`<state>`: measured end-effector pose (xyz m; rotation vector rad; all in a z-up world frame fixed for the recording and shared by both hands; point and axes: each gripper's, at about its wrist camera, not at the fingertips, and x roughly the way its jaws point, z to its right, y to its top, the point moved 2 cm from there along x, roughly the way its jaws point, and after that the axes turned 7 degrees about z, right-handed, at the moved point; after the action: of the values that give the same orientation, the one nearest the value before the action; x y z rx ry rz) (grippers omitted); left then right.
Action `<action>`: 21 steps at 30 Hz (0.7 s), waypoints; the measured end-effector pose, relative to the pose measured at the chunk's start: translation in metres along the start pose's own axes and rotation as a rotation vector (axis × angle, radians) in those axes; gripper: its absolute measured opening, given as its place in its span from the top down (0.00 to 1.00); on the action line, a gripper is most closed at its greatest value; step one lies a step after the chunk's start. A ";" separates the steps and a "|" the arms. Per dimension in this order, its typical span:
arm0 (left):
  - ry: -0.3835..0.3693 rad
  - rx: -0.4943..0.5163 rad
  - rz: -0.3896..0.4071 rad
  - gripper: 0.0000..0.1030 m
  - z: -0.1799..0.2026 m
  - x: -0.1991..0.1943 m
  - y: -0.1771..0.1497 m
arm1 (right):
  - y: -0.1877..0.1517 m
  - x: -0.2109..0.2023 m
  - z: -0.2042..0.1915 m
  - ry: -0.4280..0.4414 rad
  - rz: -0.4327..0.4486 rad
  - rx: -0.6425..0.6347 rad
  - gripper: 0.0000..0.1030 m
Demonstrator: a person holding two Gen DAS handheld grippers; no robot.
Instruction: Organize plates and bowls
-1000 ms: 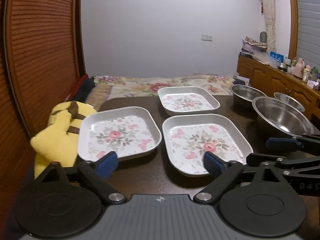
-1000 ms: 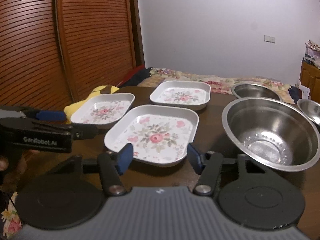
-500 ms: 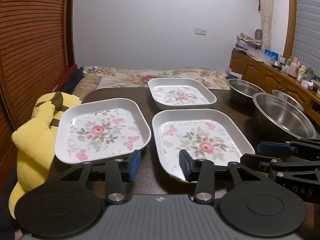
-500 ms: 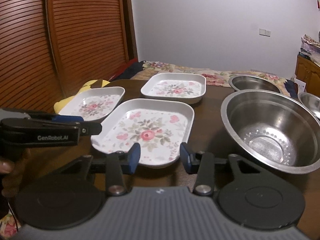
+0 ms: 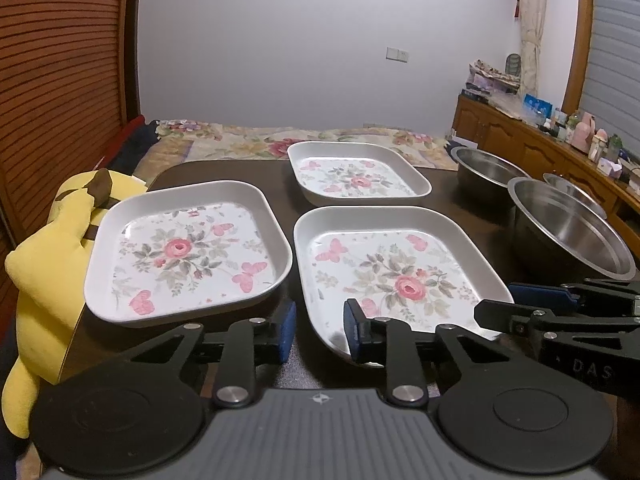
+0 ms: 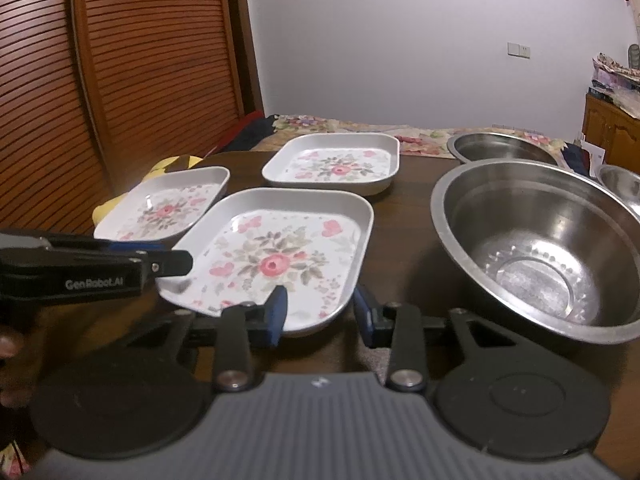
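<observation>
The step in hand looks like the approach to the first pick-up, since nothing is stacked yet: three flowered plates lie apart on the dark table [image 5: 224, 176] and three steel bowls stand apart beside them. Taking the near plate [image 5: 394, 276] as the landmark, both tongs are gathered at its near edge. The left gripper [image 5: 320, 330] points forward and down at its near left corner, with one blue pad [image 5: 287, 330] over the bare table in the gap to the left plate [image 5: 188, 256] and the other pad in front of the near plate's rim. Its jaws have just been closing, but a gap remains and nothing is pinched. The right gripper [image 6: 320, 312], tilted down much the same, has its jaws on either side of the plate's near right corner; they too have just been closing, yet neither pad presses on the rim, so it is unclenched and empty. The next move, I judge, calls for sliding a pad under the shallow rim and pinching the thin wall squarely, as the plate may slip or tilt. To the right of the near plate stands the big bowl [image 6: 540, 252]. Behind it lies the far plate [image 5: 358, 174], and further right are a second bowl [image 5: 486, 170] and a small bowl [image 6: 622, 184]. Left of the left plate slumps a yellow soft toy [image 5: 48, 264].
</observation>
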<state>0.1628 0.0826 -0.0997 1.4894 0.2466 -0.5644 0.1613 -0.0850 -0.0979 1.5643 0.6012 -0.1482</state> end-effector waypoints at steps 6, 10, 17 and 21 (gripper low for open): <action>-0.016 0.008 -0.015 0.82 -0.003 0.006 -0.002 | -0.001 0.004 0.004 0.004 -0.007 0.013 0.66; -0.037 0.008 -0.021 0.84 -0.004 0.010 -0.002 | -0.002 0.005 0.007 0.008 -0.005 0.026 0.70; -0.075 0.030 -0.025 0.85 -0.008 0.014 -0.001 | -0.002 0.008 0.011 0.016 -0.018 0.037 0.72; -0.094 0.031 -0.031 0.85 -0.010 0.010 -0.002 | -0.002 0.005 0.010 0.014 -0.029 0.032 0.74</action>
<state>0.1719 0.0904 -0.1073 1.4873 0.1890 -0.6644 0.1669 -0.0929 -0.1028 1.5892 0.6359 -0.1698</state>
